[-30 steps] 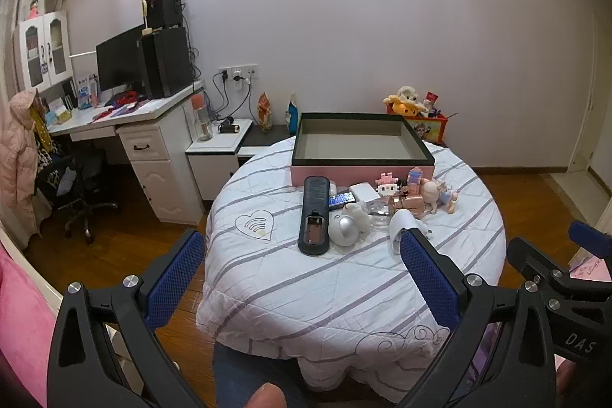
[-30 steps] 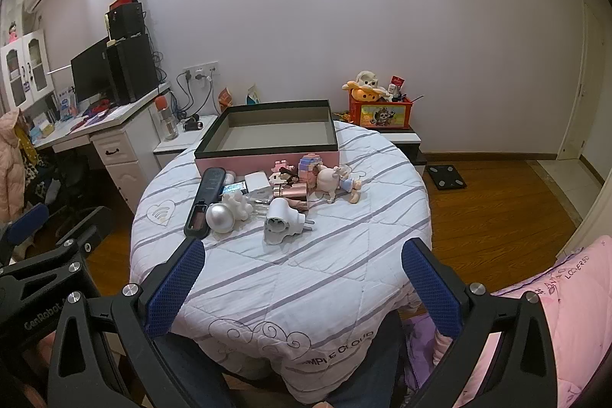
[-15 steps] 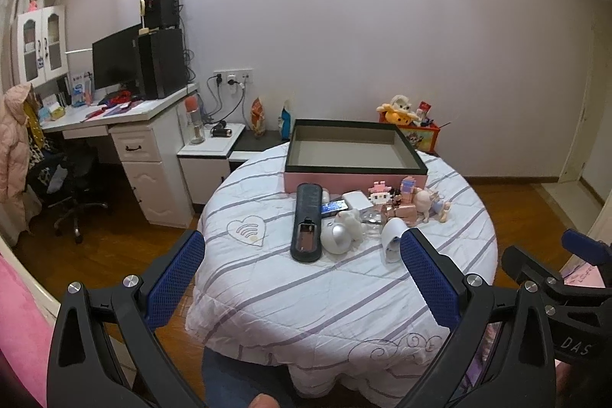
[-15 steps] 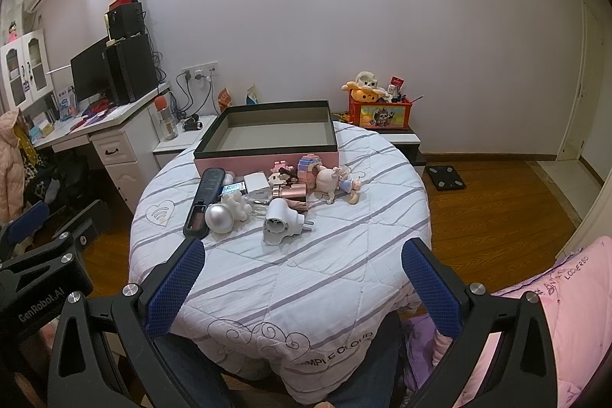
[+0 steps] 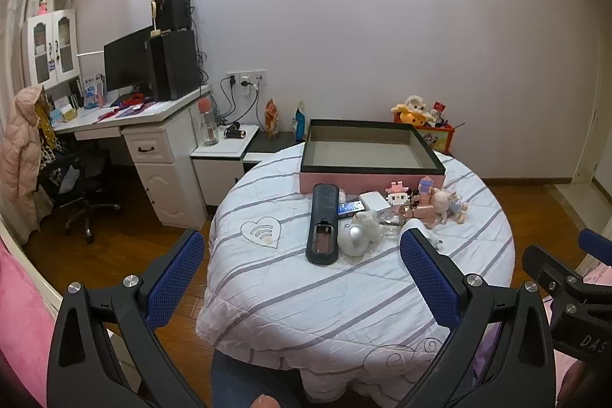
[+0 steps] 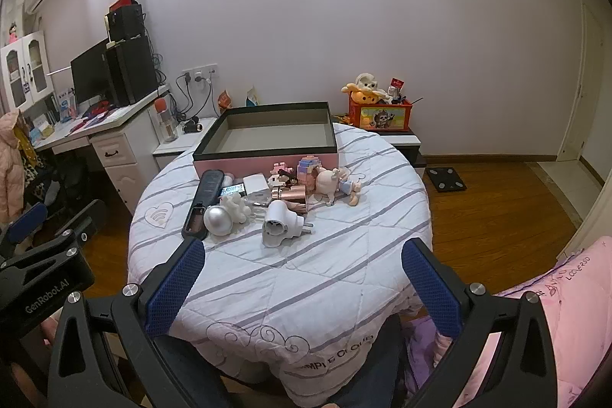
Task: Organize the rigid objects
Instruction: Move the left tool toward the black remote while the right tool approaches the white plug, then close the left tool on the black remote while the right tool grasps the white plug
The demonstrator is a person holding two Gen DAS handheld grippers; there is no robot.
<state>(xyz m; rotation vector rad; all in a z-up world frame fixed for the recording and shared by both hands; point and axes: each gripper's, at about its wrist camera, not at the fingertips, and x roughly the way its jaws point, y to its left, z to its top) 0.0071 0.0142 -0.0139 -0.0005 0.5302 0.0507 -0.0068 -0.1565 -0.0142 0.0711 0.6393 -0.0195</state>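
Observation:
A pink box with a dark rim stands open and empty at the back of a round table under a striped white cloth. In front of it lie a black remote, a silver ball, a white plug adapter, a rose-gold tube, a white block and small toy figures. My left gripper and right gripper are open and empty, held short of the table's near edge.
A white desk with a monitor and speakers stands at the left, with a black office chair. A low white cabinet sits behind the table. A toy box stands back right. A pink bed edge is at right.
The left view has drifted slightly and drawn back a little from the table. The right view is nearly still. Both grippers stay open and the objects have not moved.

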